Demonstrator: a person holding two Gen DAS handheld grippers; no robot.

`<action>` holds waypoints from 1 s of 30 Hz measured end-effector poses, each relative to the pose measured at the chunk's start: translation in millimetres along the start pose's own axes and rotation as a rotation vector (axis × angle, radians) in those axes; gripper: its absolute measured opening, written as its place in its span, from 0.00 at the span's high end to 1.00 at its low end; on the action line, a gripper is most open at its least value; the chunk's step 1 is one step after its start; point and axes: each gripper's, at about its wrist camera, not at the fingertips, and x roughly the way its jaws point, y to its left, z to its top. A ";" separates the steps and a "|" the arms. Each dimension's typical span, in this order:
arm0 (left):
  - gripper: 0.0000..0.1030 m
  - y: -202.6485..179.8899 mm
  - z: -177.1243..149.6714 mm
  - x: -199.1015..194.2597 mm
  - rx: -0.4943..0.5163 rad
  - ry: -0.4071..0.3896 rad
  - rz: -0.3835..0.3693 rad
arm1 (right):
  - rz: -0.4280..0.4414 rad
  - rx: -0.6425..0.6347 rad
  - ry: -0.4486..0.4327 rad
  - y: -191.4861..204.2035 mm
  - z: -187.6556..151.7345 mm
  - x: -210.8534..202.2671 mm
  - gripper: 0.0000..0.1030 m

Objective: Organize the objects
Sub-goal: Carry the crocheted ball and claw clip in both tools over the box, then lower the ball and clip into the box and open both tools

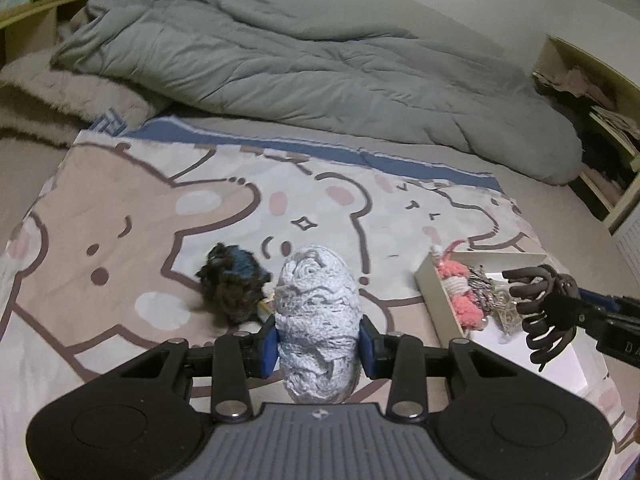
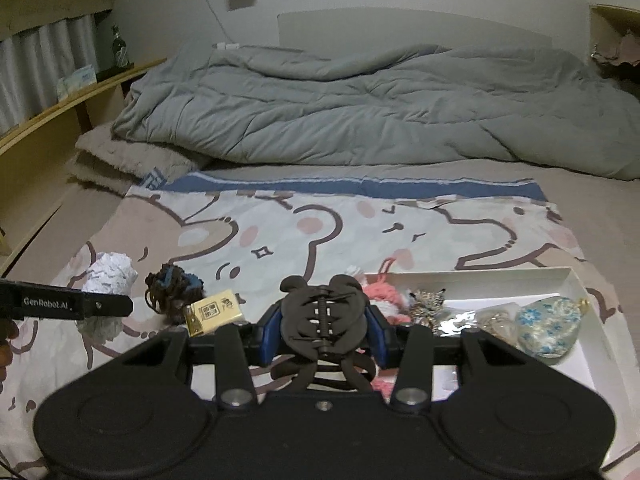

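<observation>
Pale-blue lace scrunchie, crinkled oval

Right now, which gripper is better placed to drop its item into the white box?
The right gripper: its hair claw is next to the white box; the left is farther.

The left tongs are pointing forward and downward, their blue pads pressing in from both sides on a pale lace scrunchie and holding it in the air. The right tongs are tilting downward too, clamping a dark brown claw hair clip between their blue pads, the clip's teeth pointing back toward the camera. In the right wrist view the left tongs are reaching in from the left edge, with part of the person's hand showing behind them.
</observation>
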 end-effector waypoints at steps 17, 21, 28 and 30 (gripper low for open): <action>0.61 -91.9 2.9 9.6 0.063 -0.015 -0.205 | -0.092 0.024 -0.053 -60.6 -3.7 -35.6 0.56; 0.61 -119.1 6.5 17.7 0.066 0.001 -0.261 | -0.128 0.047 -0.060 -85.3 -8.8 -42.0 0.56; 0.61 -173.2 8.4 46.7 0.054 0.056 -0.336 | -0.193 0.071 -0.042 -125.8 -20.5 -42.2 0.56; 0.61 -186.3 7.6 55.9 0.053 0.069 -0.350 | -0.206 0.072 -0.034 -135.4 -25.3 -40.9 0.56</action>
